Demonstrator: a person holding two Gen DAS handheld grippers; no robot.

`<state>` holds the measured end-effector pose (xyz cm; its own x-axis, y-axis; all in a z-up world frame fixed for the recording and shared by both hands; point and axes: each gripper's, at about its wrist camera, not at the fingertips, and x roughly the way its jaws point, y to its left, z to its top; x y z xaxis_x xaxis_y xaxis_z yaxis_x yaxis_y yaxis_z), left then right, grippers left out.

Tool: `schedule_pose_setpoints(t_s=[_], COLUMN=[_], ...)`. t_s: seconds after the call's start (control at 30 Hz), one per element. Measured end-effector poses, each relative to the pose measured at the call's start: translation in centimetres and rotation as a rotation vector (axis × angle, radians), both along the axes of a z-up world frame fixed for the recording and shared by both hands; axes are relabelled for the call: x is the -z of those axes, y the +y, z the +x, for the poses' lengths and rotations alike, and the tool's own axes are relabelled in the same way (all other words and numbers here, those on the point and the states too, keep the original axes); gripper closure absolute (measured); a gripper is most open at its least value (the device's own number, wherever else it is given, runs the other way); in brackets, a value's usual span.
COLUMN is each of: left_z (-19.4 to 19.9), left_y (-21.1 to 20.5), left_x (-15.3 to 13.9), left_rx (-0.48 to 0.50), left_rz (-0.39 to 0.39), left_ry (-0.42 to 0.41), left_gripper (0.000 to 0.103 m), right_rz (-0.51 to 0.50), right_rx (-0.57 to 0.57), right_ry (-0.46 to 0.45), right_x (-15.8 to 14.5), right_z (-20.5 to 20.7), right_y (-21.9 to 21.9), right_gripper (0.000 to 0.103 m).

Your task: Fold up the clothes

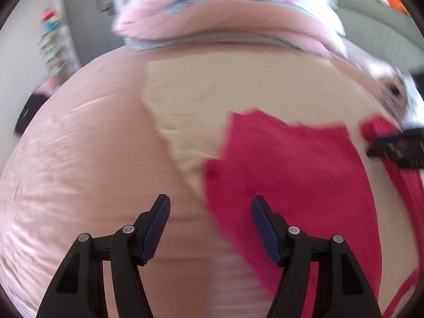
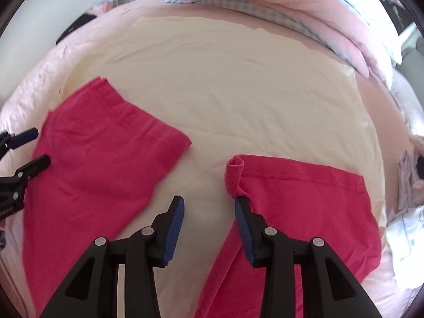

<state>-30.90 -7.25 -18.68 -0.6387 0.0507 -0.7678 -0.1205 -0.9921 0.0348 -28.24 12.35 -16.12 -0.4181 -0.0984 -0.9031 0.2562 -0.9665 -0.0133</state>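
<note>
Pink garment [image 2: 100, 159] is spread on the cream sheet [image 2: 238, 92] on top of the bed [image 1: 66, 159], with 2 sections showing: 1 lying left, the other [image 2: 304, 198] right with a stitched hem and a little curled corner [image 2: 234, 169]. My left gripper [image 1: 210, 228] hangs open and empty over the left edge of the fabric. My right gripper [image 2: 209, 228] is roughly half open with nothing in it, though its right finger sits right by that curled corner. Looks like thin, floppy jersey, light and wrinkle-prone, so I'd pinch hems or corners, both layers together, not the middle.
</note>
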Motion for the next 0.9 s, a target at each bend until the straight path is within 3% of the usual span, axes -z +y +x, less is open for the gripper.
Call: schedule_pose_setpoints(t_s=[0.13, 0.23, 0.33, 0.4, 0.53, 0.67, 0.77, 0.9], left_z=[-1.7, -2.8, -2.5, -2.2, -3.4, -5.7, -7.3, -8.2], left_y=[-1.2, -0.9, -3.3, -5.0, -7.0, -3.9, -2.5, -3.5], left_x=[-0.5, 1.7, 2.1, 1.5, 0.4, 0.4, 1.7, 2.1], left_rx=[-0.038, -0.043, -0.091, -0.179, -0.173, -0.031, 0.047, 0.073], left_rz=[0.073, 0.001, 0.083, 0.031, 0.225, 0.138, 0.054, 0.053], left_ry=[0.022, -0.037, -0.065, -0.047, -0.04, -0.076, -0.18, -0.327], left_gripper=[0.041, 0.039, 0.035, 0.038, 0.038, 0.038, 0.037, 0.036], right_rz=[-0.028, -0.014, 0.055, 0.056, 0.023, -0.014, -0.048, -0.037], right_rx=[-0.047, -0.111, -0.104, -0.055, 0.011, -0.052, -0.117, -0.163], right_ry=[0.082, 0.052, 0.013, 0.011, 0.017, 0.071, 0.077, 0.05], right_x=[-1.8, -0.8, 1.0, 0.9, -0.4, -2.3, -2.6, -1.7], right_z=[0.7, 0.5, 0.1, -0.3, -0.9, -1.1, -1.6, -2.0], right_y=[-2.7, -6.0, -7.1, -6.0, -4.3, -7.0, -9.9, -14.1], right_gripper=[0.062, 0.062, 0.061, 0.061, 0.061, 0.06, 0.059, 0.059])
